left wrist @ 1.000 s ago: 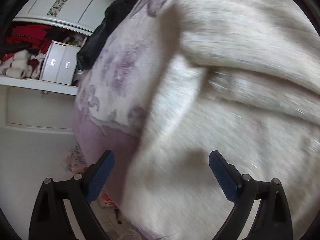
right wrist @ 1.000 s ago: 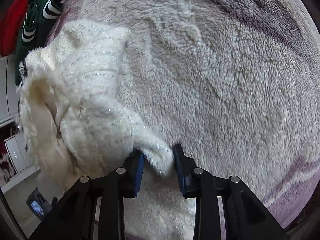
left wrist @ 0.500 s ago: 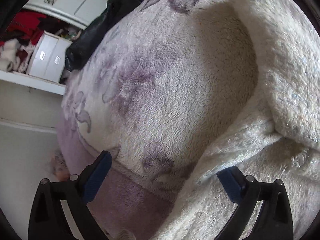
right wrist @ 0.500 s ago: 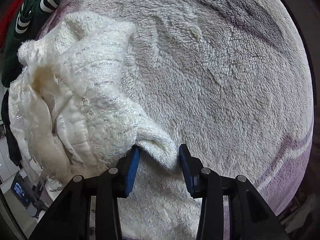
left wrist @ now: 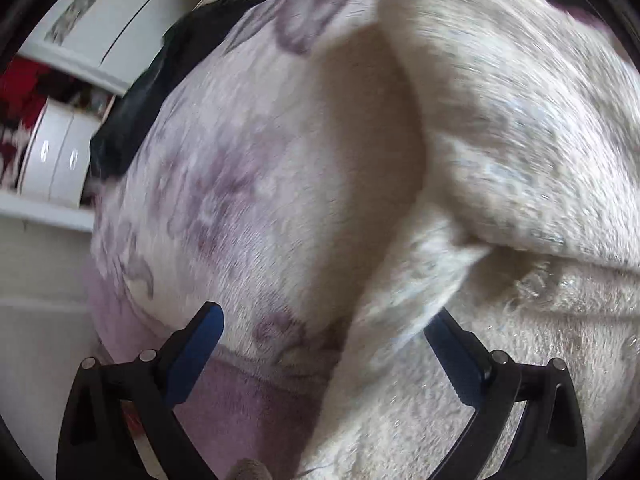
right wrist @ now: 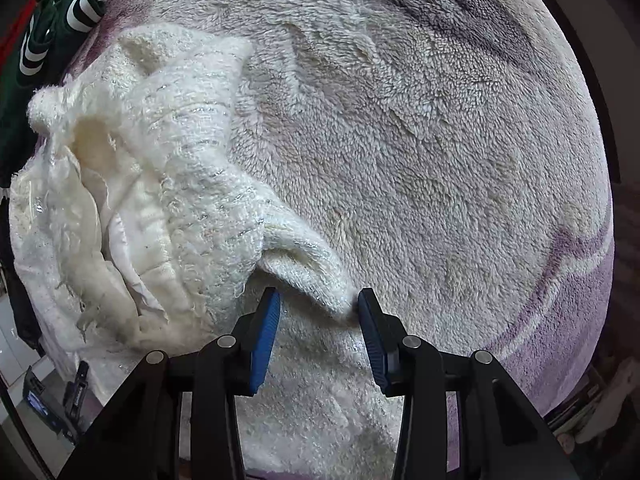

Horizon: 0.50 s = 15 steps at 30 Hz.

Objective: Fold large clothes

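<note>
Through the left wrist camera, the left gripper [left wrist: 324, 346] is hanging with its jaws spread as wide as they go, gripping nothing; its blue pads [left wrist: 198, 346] are standing clear of the fabric, though a folded edge of the cream fuzzy garment [left wrist: 520, 152] is running down just in front of the right-hand pad. The garment is lying heaped over the right half of the view, thick and shaggy, with tiny silvery threads glinting in its pile. It is resting on a plush fleece blanket [left wrist: 248, 184], cream with blurred purple flower shapes and a plain lilac border along its lower edge. A black garment [left wrist: 160, 92], smooth and limp, is lying at the blanket's far left edge. Beyond it a white shelf unit [left wrist: 44, 210] is holding a small white drawer box [left wrist: 56, 152] with two fronts, and red and white cloth [left wrist: 16, 92] is packed in beside the box. The view is smeared with motion.

Through the right wrist camera, the right gripper [right wrist: 316, 320] is standing partly spread, with a rounded fold of the cream fuzzy garment [right wrist: 160, 184] sitting between its ribbed blue pads [right wrist: 266, 330]; the fold is touching the right pad, while a gap is showing at the left pad, so it is lying loose rather than pinched. The garment is bunching up to the left, showing a smoother, wrinkled cream lining with frayed threads. The blanket [right wrist: 420, 152] is filling the rest, curly-piled, with purple stripes near its right edge. A dark green garment with white stripes [right wrist: 56, 28] is lying at the top left.
</note>
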### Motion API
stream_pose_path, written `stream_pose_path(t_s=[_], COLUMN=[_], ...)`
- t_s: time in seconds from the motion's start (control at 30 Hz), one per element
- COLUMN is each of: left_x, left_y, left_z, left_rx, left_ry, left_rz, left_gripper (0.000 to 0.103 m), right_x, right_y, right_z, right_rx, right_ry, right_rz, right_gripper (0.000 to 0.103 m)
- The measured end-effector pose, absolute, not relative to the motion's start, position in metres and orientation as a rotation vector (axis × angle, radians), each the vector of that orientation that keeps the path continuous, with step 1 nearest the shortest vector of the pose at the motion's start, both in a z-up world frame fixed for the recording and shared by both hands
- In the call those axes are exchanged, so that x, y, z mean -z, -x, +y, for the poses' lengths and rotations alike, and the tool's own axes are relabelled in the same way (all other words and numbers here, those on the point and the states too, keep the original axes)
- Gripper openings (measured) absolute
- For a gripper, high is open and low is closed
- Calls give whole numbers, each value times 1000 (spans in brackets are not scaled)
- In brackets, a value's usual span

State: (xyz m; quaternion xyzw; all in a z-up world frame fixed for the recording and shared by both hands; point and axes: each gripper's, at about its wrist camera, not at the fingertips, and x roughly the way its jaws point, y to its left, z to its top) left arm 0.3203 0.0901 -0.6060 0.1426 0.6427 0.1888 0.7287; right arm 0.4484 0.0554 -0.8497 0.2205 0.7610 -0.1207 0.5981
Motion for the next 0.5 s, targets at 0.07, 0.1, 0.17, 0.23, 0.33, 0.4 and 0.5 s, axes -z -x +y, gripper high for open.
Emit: stream_pose_path(t_s=[0.07, 0.1, 0.17, 0.23, 0.33, 0.4, 0.5], left_x=[612, 609, 604, 608, 616, 622, 617], left_y=[-334, -342, -354, -356, -349, -347, -346], left_z=[95, 101, 124, 140, 149, 153, 148], left_rx=[-453, -485, -512, -508, -480, -450, -435], left_ry=[-359, -349, -233, -123, -66, -8, 3], left_rz=[1406, 1388, 1388, 1418, 1417, 1421, 1449], left_gripper=[103, 103, 103, 103, 103, 103, 103], right_x=[854, 853, 852, 852, 858, 859, 851], right_y=[-447, -447, -448, -446, -456, -462, -445], right_z=[53, 53, 54, 58, 67, 59, 48], right_rx=[289, 294, 300, 298, 297, 289, 259], right_ry=[-506, -501, -491, -478, -486, -514, -555], right_rz=[1774, 1775, 1773, 1769, 1757, 1751, 1756], right_gripper=[43, 43, 43, 43, 43, 43, 43])
